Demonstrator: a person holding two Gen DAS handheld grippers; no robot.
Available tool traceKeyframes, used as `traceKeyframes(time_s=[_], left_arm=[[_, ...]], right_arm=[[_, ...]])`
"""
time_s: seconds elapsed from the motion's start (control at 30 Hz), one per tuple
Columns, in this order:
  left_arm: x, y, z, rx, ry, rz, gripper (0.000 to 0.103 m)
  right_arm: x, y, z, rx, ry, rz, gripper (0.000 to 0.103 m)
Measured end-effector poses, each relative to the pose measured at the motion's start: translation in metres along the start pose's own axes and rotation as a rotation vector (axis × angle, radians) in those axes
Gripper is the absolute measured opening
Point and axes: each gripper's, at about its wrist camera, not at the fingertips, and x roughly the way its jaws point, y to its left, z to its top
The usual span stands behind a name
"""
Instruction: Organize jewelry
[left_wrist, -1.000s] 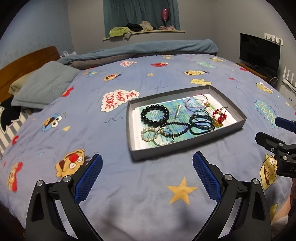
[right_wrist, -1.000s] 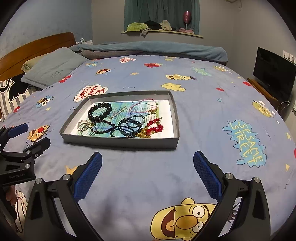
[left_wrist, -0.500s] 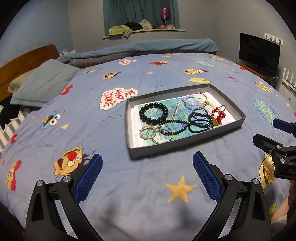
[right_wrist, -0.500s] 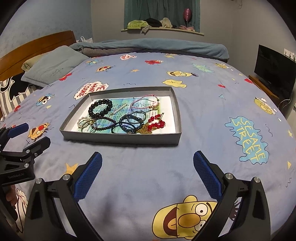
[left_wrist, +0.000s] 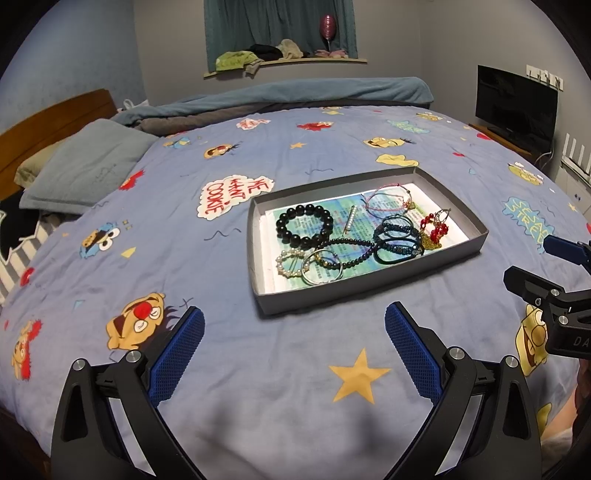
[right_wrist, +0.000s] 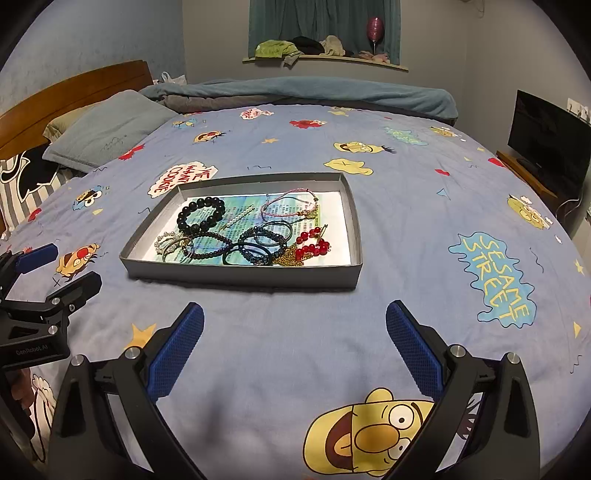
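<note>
Over on my left wrist view, the grey tray (left_wrist: 369, 291) sits on the cartoon bedspread (left_wrist: 258, 387) with all the jewelry inside it: black bead bracelet (left_wrist: 304, 229), silver bangle (left_wrist: 322, 266), pearl bracelet (left_wrist: 287, 261), dark bead strand (left_wrist: 347, 254), pink cord bracelet (left_wrist: 386, 197) and the red bead piece (left_wrist: 436, 227). My left gripper (left_wrist: 293, 350) is spread wide with nothing in it, hanging short of the tray's near wall. Compared with a second ago the tray sits a touch higher and nearer in frame, so I've crept in slightly and nothing in the tray has shifted.

From the right wrist view, same deal: tray (right_wrist: 240, 275) dead ahead, the pieces bunched and overlapping toward its near side, red beads (right_wrist: 314, 243) on top of a gold chain (right_wrist: 291, 256). My right gripper (right_wrist: 293, 350) is also wide open and empty, and it has edged closer too.

So it's just approach so far. Everything's in the tray but still tangled, which fits either sorting yet to come or a tidy-up that's as good as it gets.
</note>
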Motion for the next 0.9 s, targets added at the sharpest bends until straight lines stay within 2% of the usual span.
traceKeyframes(time_s=[0.9], left_arm=[[-0.0009, -0.0032, 0.0, -0.001, 0.002, -0.004, 0.098]], right_arm=[[0.0, 0.0007, -0.0005, -0.005, 0.005, -0.002, 0.098]])
